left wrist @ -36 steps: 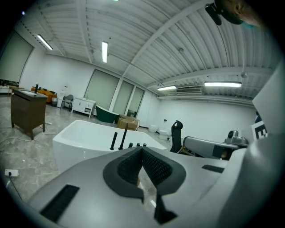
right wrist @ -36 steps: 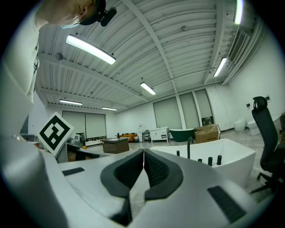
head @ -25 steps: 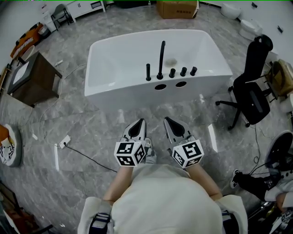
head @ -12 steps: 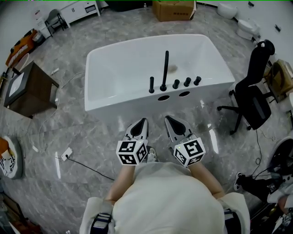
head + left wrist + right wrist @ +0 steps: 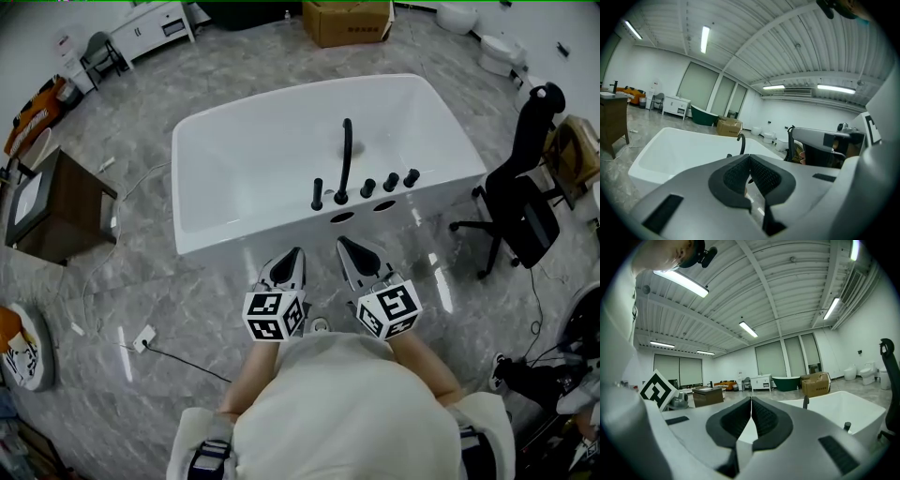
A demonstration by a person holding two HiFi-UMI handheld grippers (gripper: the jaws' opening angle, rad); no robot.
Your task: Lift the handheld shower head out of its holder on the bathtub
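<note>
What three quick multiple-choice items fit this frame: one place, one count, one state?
1. Where does the tall black spout stand?
A) on the bathtub rim nearest the person
B) on the far rim
C) on the floor

2. How many round knobs stand to the spout's right in the head view?
A) one
B) three
C) five

3. What state are the left tongs and right tongs in?
A) both shut, empty
B) both wide open
C) shut on the spout

Answers:
1 A, the spout rises from the rim just ahead of the tongs.
2 B, three knobs sit in a row beside it.
3 A, each gripper view shows its pads together with nothing between them.
</note>
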